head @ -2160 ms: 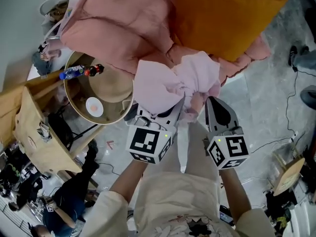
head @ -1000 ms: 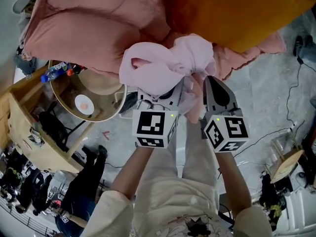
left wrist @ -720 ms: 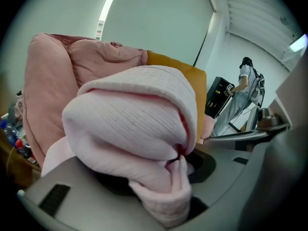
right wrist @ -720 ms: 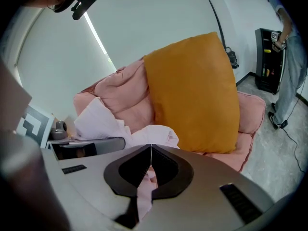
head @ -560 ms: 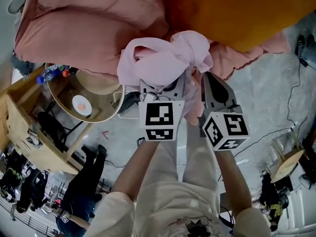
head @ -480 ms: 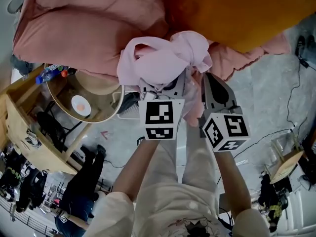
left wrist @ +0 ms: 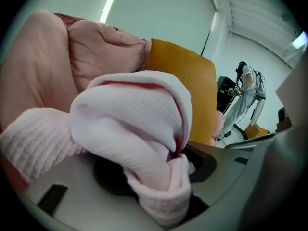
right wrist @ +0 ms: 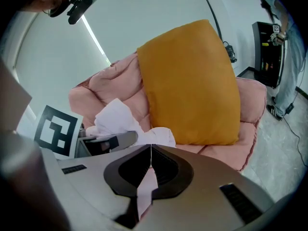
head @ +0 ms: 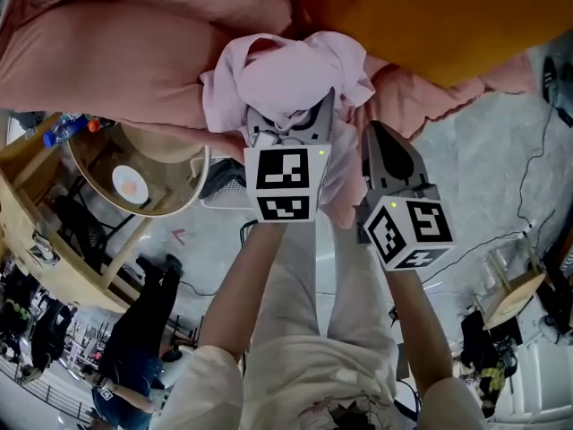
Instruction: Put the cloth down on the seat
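Observation:
A bunched pale pink cloth (head: 286,74) hangs over the front edge of the pink cushioned seat (head: 116,52), just left of the orange pillow (head: 430,16). My left gripper (head: 291,119) reaches into the bundle. In the left gripper view the cloth (left wrist: 130,124) fills the gap, the left gripper (left wrist: 178,162) still presses on it, and the jaws are opening. My right gripper (head: 374,134) is beside it to the right. Its tips meet in the right gripper view (right wrist: 151,148), with a thin strip of the cloth (right wrist: 144,189) pinched behind them.
A round wooden table (head: 183,195) with a plate (head: 130,184) and a bottle (head: 67,130) stands left of the seat. A wooden shelf (head: 36,231) lies further left. A person in dark clothes (head: 134,348) is at lower left. Cables (head: 528,159) run over the grey floor at right.
Both grippers have carried the cloth forward, from in front of the seat's edge to over the pink cushion. The left gripper's marker cube has turned to face square-on.

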`<state>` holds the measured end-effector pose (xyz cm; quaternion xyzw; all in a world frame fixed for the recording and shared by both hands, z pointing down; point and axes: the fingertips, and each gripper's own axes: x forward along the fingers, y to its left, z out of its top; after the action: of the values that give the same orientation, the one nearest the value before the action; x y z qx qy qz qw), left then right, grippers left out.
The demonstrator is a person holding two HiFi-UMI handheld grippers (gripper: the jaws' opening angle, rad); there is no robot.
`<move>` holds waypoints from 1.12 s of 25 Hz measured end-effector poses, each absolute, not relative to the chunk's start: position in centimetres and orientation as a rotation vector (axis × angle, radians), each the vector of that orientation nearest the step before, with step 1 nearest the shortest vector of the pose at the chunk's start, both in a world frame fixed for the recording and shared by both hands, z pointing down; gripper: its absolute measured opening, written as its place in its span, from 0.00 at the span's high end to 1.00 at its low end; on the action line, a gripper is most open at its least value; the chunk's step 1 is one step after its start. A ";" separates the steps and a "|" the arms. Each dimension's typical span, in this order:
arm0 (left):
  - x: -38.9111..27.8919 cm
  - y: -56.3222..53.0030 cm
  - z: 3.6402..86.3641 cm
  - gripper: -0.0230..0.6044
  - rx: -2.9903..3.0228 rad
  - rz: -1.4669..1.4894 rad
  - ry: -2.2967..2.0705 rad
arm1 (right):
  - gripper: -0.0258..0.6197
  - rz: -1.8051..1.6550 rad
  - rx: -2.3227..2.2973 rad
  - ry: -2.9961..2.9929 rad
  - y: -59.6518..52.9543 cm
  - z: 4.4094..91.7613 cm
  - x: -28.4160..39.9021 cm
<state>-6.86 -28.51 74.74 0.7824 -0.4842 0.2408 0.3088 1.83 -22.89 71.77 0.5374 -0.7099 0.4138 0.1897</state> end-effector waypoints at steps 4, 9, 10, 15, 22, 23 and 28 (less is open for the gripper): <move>-6.4 -28.8 75.9 0.59 2.047 0.648 -1.299 | 0.93 1.161 1.493 -2.006 -22.2 71.8 1.6; -5.6 -29.3 77.1 0.58 2.020 0.651 -1.326 | 0.93 1.158 1.489 -2.014 -22.0 71.6 2.3; -5.4 -29.5 77.3 0.58 2.019 0.652 -1.326 | 0.93 1.156 1.490 -2.015 -22.0 71.6 2.5; -5.0 -29.7 78.9 0.58 2.021 0.634 -1.325 | 0.93 1.158 1.499 -2.012 -21.7 72.3 3.2; -4.0 -29.8 78.3 0.46 2.071 0.599 -1.256 | 0.93 1.167 1.523 -2.003 -21.5 72.4 4.2; -3.9 -29.7 77.9 0.43 2.081 0.585 -1.242 | 0.93 1.166 1.526 -2.006 -21.5 72.1 4.2; -3.2 -28.8 75.8 0.36 2.154 0.546 -1.211 | 0.93 1.157 1.544 -2.020 -21.2 70.4 4.6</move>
<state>-3.25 -28.82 75.78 0.8117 -0.4564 0.2060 0.3008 4.58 -21.20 70.39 0.5444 -0.7122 0.4080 0.1730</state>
